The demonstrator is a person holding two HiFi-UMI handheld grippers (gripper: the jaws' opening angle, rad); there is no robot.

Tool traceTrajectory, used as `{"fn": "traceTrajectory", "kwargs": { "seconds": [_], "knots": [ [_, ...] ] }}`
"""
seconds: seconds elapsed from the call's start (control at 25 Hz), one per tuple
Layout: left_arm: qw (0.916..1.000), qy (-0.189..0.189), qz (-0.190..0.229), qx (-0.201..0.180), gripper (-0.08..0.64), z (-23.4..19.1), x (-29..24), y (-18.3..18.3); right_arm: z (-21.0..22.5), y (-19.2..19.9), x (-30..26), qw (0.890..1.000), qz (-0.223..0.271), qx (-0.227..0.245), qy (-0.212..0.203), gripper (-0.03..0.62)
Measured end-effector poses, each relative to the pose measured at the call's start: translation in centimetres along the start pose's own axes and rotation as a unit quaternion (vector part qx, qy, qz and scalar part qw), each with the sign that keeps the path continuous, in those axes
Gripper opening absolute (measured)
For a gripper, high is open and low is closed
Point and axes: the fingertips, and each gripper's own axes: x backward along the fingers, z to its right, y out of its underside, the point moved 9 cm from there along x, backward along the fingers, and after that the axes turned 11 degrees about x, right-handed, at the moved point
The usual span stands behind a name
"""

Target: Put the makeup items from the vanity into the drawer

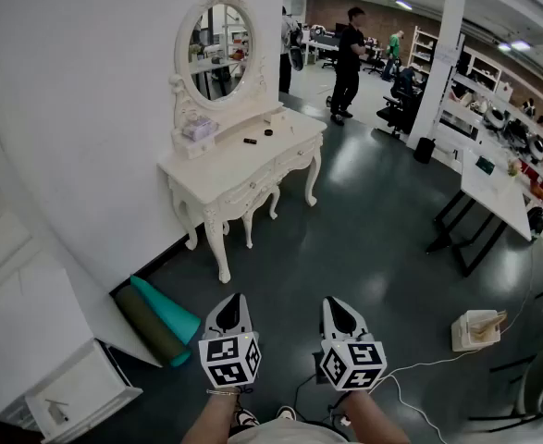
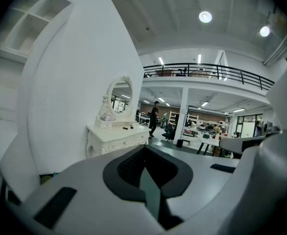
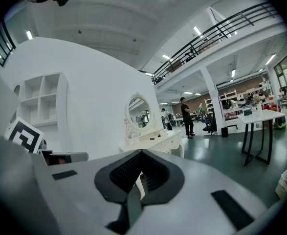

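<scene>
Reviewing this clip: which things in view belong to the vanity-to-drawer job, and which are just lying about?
Job: white vanity; long black item and round black item on its top; its drawer front; left gripper and right gripper, both shut, empty.
Lying about: teal rolled mat; olive rolled mat; white box on floor; white table at right.

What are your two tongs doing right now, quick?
Left tongs: closed, holding nothing.
Right tongs: closed, holding nothing.
</scene>
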Motion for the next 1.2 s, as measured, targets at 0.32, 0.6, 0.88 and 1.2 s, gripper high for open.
{"fn": "traceTrajectory", "kwargs": {
  "seconds": [0.32, 0.6, 0.88, 1.2],
  "knots": [
    [1.0, 0.0, -0.004, -0.004, 0.005, -0.2, -0.1, 0.0, -0.2, 0.2, -0.1, 1.0, -0.005, -0.002, 0.0, 0.017],
    [1.0, 0.0, -0.004, -0.006, 0.006, 0.0, -0.3, 0.2, 0.1, 0.5, 0.0, 1.0, 0.002, -0.026, -0.005, 0.017],
    [0.9999, 0.006, -0.003, -0.014, 0.006, 1.8, -1.3, 0.7, 3.1, 1.5, 0.6, 1.0, -0.014, -0.022, 0.014, 0.017],
    [0.9989, 0.024, -0.034, -0.022, 0.006, 4.6, -4.1, 2.8, 7.3, 3.7, 0.5, 0.998, -0.046, -0.039, 0.035, 0.017]
  ]
}}
